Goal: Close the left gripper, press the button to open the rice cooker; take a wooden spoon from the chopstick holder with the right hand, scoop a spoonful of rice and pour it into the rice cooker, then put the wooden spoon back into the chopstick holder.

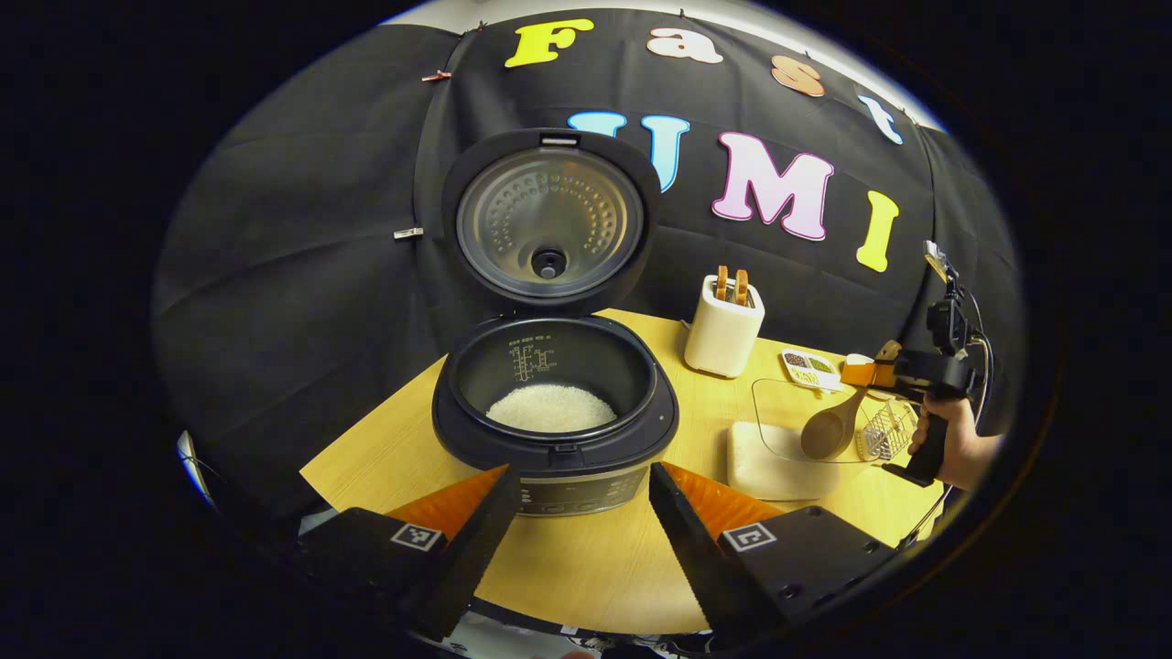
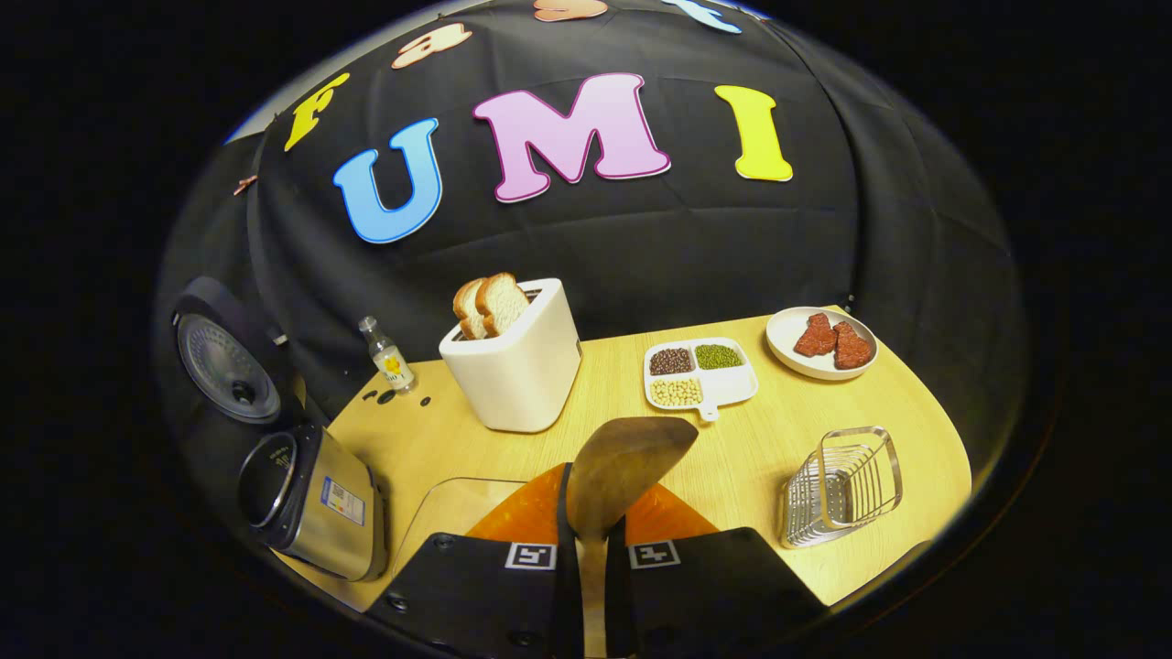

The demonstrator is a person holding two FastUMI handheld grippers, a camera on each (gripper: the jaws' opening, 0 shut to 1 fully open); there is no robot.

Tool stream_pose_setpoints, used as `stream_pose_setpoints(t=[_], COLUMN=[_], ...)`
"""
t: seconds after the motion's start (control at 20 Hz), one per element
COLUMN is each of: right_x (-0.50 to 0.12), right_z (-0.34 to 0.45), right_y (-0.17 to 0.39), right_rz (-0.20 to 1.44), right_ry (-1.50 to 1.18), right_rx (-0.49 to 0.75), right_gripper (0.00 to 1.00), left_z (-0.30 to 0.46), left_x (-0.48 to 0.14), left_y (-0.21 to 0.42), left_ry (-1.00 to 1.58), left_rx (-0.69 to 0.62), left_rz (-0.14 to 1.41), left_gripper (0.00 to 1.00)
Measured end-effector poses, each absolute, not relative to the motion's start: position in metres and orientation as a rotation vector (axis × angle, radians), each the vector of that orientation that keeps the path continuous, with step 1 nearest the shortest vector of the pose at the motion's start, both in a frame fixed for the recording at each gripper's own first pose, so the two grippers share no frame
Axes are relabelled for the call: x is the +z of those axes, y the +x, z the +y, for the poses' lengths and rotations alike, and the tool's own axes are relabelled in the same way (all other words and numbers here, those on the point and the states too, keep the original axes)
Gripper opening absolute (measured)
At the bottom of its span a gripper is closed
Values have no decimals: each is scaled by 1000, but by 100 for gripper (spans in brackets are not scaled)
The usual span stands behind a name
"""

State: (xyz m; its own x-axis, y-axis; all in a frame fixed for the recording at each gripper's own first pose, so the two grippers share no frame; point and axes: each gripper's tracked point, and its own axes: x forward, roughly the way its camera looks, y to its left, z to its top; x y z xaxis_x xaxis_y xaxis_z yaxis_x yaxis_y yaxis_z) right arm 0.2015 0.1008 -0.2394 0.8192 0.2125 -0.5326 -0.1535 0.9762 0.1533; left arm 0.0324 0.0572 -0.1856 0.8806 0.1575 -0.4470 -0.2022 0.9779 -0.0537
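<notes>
Rice cooker: lid up, white rice inside.
Wooden spoon: pinched in right gripper fingers, above glass bowl.
Left gripper fingers: wide, empty.
Toaster: two bread slices.
Surface: pale wood.

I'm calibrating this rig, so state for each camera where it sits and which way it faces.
Left gripper view: rides the open left claw, facing the open rice cooker; farther right, a hand holds the other claw.
Right gripper view: rides the right claw, shut on the wooden spoon, facing the toaster.
Shared: rice cooker, toaster, spoon, wire holder, table.
</notes>
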Motion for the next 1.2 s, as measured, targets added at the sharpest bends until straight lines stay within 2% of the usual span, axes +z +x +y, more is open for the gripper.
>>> stream_pose_setpoints(t=[0.2, 0.4, 0.65, 0.7, 0.75, 0.8, 0.9, 1.2], right_x=[-245, -256, -264, -264, -263, -263, -260, -246], right_z=[116, 131, 150, 154, 159, 165, 178, 184], right_y=[199, 192, 183, 181, 179, 176, 172, 167], right_rz=[524, 557, 655, 668, 686, 703, 731, 743], right_ry=[71, 79, 225, 253, 286, 321, 388, 448], right_rx=[204, 203, 177, 172, 172, 174, 186, 197], right_gripper=[13, 14, 14, 14, 14, 14, 14, 13], left_z=[72, 80, 90, 92, 94, 96, 98, 102], left_x=[-190, -197, -201, -199, -198, -198, -196, -187], left_y=[31, 25, 19, 18, 19, 21, 22, 23], left_ry=[-100, -124, -146, -153, -158, -160, -162, -144], left_rx=[201, 208, 219, 222, 225, 228, 229, 218], left_rz=[455, 469, 475, 471, 468, 466, 459, 444], left_gripper=[95, 95, 95, 92, 95, 92, 95, 95])
